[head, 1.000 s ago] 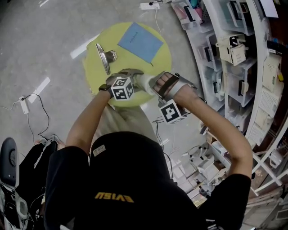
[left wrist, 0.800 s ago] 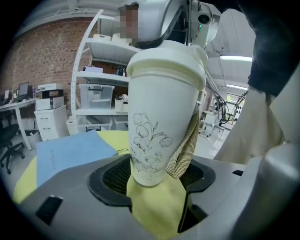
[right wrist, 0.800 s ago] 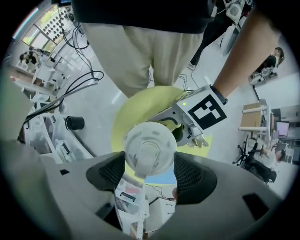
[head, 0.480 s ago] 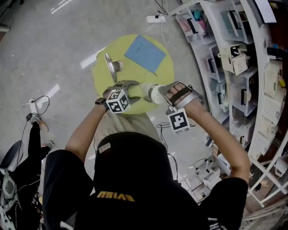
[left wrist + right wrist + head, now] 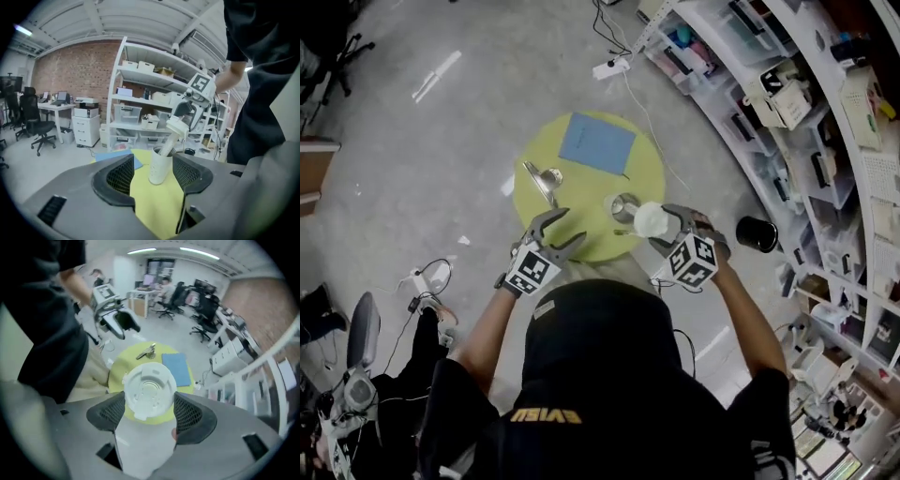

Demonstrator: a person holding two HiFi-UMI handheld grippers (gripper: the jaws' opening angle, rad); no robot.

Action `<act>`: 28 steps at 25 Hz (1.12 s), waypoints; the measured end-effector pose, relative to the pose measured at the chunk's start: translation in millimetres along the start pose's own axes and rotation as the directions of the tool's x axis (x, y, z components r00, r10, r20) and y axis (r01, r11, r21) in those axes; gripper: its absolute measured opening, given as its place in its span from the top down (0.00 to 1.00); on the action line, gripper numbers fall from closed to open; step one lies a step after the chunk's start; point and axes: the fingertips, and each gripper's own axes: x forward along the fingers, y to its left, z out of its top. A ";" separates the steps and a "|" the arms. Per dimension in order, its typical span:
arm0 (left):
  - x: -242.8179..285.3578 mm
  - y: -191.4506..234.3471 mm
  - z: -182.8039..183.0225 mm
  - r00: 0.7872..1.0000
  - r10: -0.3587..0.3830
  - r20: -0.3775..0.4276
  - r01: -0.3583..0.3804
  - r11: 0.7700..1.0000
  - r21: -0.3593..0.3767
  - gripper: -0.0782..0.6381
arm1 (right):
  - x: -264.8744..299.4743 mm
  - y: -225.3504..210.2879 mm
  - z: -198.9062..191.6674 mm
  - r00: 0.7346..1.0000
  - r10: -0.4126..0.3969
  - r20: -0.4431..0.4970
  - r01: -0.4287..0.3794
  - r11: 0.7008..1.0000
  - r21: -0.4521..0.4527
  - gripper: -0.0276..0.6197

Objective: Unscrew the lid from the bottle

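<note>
A white bottle (image 5: 623,206) stands open and upright on the round yellow table (image 5: 586,192). My right gripper (image 5: 664,230) is shut on its white lid (image 5: 651,220), lifted just right of the bottle. In the left gripper view the lid (image 5: 177,125) hangs tilted above the bottle (image 5: 159,166), its long white stem still reaching into the mouth. The lid (image 5: 149,397) fills the gap in my right gripper (image 5: 149,411). My left gripper (image 5: 567,228) sits over the table's near edge, apart from the bottle. Its jaws have just been closing with nothing between them and still stand open (image 5: 152,173).
A blue cloth (image 5: 596,142) lies at the table's far side and a metal clip (image 5: 542,180) at its left. Storage shelves (image 5: 806,112) curve along the right. A black round object (image 5: 757,234) and cables (image 5: 427,279) lie on the floor.
My left gripper has let go of the bottle and drawn back to the left. The right gripper has lifted the lid off. The bottle now stands alone on the table.
</note>
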 end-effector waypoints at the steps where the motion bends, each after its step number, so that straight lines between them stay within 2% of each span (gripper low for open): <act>1: -0.5 -3.1 5.7 1.000 0.002 0.012 -0.002 1.000 -0.009 0.51 | -1.4 -0.2 -1.7 1.000 -0.005 0.020 0.002 0.991 0.133 0.45; 2: -1.2 -5.8 10.9 1.000 0.002 0.021 -0.001 1.000 -0.014 0.52 | -2.1 0.1 -3.3 0.999 -0.012 0.040 0.001 0.963 0.269 0.45; 3: -2.7 -6.9 15.5 1.000 -0.004 0.025 0.005 1.000 -0.013 0.52 | -1.3 1.4 -4.1 0.998 -0.022 0.060 -0.004 0.917 0.400 0.45; 5: -8.1 -4.0 22.7 0.999 -0.030 0.024 0.030 1.000 0.003 0.52 | 3.4 5.1 -2.1 0.995 -0.056 0.088 -0.010 0.790 0.613 0.45; 7: -13.2 -1.9 29.6 0.998 -0.052 0.023 0.052 0.999 0.011 0.52 | 5.6 9.1 1.0 0.991 -0.086 0.107 -0.024 0.660 0.751 0.45; 9: -16.7 -3.9 35.1 0.998 -0.059 0.024 0.059 0.998 0.006 0.53 | 5.0 13.4 3.9 0.985 -0.104 0.138 -0.058 0.554 0.830 0.45; 12: -20.0 -8.9 38.0 0.997 -0.075 0.016 0.075 0.997 -0.007 0.55 | 3.3 20.8 4.2 0.974 -0.145 0.175 -0.099 0.423 0.901 0.45; 14: -21.5 -10.9 40.6 0.996 -0.088 0.017 0.088 0.996 -0.021 0.56 | 0.6 24.0 0.8 0.963 -0.184 0.197 -0.131 0.320 0.938 0.45; 17: -21.4 -10.8 50.0 0.994 -0.104 0.038 0.106 0.993 -0.048 0.56 | -4.8 23.7 -4.6 0.930 -0.243 0.276 -0.254 0.116 0.960 0.45; 20: -19.2 -8.9 60.4 0.991 -0.119 0.057 0.123 0.990 -0.067 0.56 | -9.4 24.5 -9.3 0.867 -0.298 0.399 -0.445 -0.104 0.890 0.45; 21: -18.9 -7.7 63.2 0.990 -0.123 0.064 0.127 0.989 -0.075 0.56 | -10.8 27.2 -11.2 0.845 -0.313 0.434 -0.499 -0.166 0.851 0.45; 22: -19.0 -6.2 65.6 0.990 -0.125 0.071 0.131 0.988 -0.083 0.56 | -12.4 31.0 -13.4 0.824 -0.327 0.462 -0.540 -0.211 0.815 0.46; 23: -19.3 -4.2 67.6 0.989 -0.127 0.078 0.134 0.987 -0.090 0.56 | -14.7 35.3 -15.9 0.806 -0.342 0.482 -0.571 -0.237 0.786 0.46; 24: -19.7 -1.5 69.5 0.988 -0.127 0.085 0.135 0.986 -0.098 0.56 | -18.4 39.3 -18.7 0.788 -0.360 0.499 -0.597 -0.247 0.764 0.45; 25: -20.6 1.8 71.8 0.988 -0.125 0.096 0.135 0.985 -0.111 0.56 | -24.3 41.5 -20.9 0.762 -0.386 0.520 -0.627 -0.241 0.741 0.45; 26: -22.0 6.1 75.0 0.987 -0.119 0.110 0.134 0.982 -0.131 0.56 | -33.6 40.4 -20.3 0.713 -0.430 0.554 -0.679 -0.224 0.699 0.46; 28: -25.9 16.8 85.9 0.983 -0.095 0.154 0.127 0.970 -0.209 0.56 | -57.9 32.1 -15.1 0.547 -0.563 0.620 -0.820 -0.207 0.534 0.45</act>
